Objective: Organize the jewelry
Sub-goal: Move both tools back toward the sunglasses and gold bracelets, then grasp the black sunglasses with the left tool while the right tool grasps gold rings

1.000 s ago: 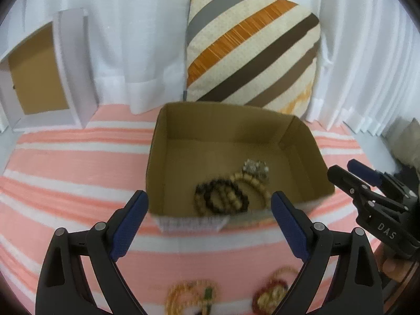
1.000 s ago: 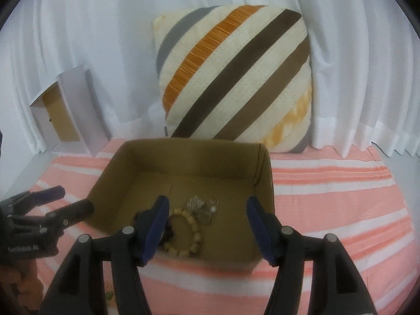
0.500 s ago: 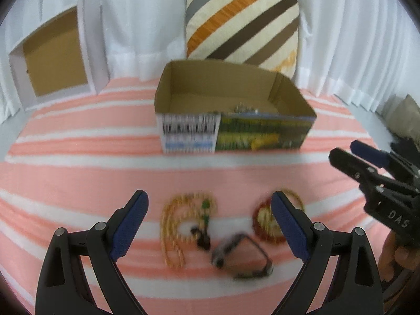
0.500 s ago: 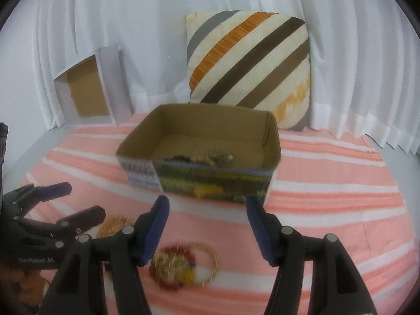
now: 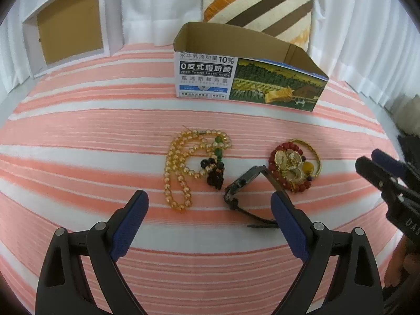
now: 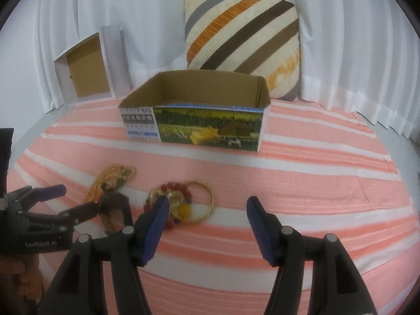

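A printed cardboard box (image 5: 244, 81) stands open on the striped cloth; it also shows in the right wrist view (image 6: 194, 128). In front of it lie a yellow bead necklace (image 5: 183, 162) with a green and black pendant, a dark watch (image 5: 244, 186), and a red bead bracelet with gold pieces and a gold bangle (image 5: 294, 165). My left gripper (image 5: 210, 210) is open and empty just short of the watch. My right gripper (image 6: 207, 210) is open and empty over the cloth, its left finger in front of the red bracelet (image 6: 173, 202).
A striped cushion (image 6: 244, 44) leans on the white curtain behind the box. A white box with a brown inside (image 5: 68, 23) stands at the back left. The pink and white striped cloth (image 5: 78, 141) covers the surface.
Both grippers have pulled back from above the box and come down toward the cloth. The jewelry in front of the box now lies close before both of them.
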The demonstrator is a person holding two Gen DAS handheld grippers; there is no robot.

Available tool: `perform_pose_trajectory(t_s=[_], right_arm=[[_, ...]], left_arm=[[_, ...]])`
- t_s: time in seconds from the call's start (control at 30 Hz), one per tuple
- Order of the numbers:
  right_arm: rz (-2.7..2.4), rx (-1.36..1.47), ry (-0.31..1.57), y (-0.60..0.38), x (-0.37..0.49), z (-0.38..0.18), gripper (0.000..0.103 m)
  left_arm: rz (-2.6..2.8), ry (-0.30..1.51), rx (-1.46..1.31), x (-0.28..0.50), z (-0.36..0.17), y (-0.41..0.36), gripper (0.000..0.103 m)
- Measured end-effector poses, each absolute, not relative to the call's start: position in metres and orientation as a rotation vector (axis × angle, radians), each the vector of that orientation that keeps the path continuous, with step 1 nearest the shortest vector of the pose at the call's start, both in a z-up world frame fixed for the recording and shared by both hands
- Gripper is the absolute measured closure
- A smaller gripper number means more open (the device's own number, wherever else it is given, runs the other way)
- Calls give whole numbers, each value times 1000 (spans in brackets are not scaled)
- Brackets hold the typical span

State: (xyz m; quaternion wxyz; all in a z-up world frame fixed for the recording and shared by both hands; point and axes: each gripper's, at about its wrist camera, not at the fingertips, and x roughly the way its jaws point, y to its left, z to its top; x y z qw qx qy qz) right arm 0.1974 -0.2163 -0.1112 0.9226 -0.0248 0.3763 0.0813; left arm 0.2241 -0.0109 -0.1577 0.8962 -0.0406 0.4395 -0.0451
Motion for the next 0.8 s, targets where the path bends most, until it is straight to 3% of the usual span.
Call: perform_pose_trajectory(t_s=[0.3,0.5,0.6,0.67,0.8], right_arm=[[173,-35,797,-222,201,-124,41],[202,-30,801,-218,202,-128,41],[221,-25,794,-215,204,-132,40],[236,-22,793,-212,205,-134,41],[310,6,803,-205,211,-141,41]], left_arm=[[-83,923,-72,234,-169,-24,11],[-66,934,-56,238,-181,-35,24],[-48,928,-35,239,-184,-39,43],[-51,920,-31,238,-184,-38,72],[-71,907,-59,234,-184,-32,86]])
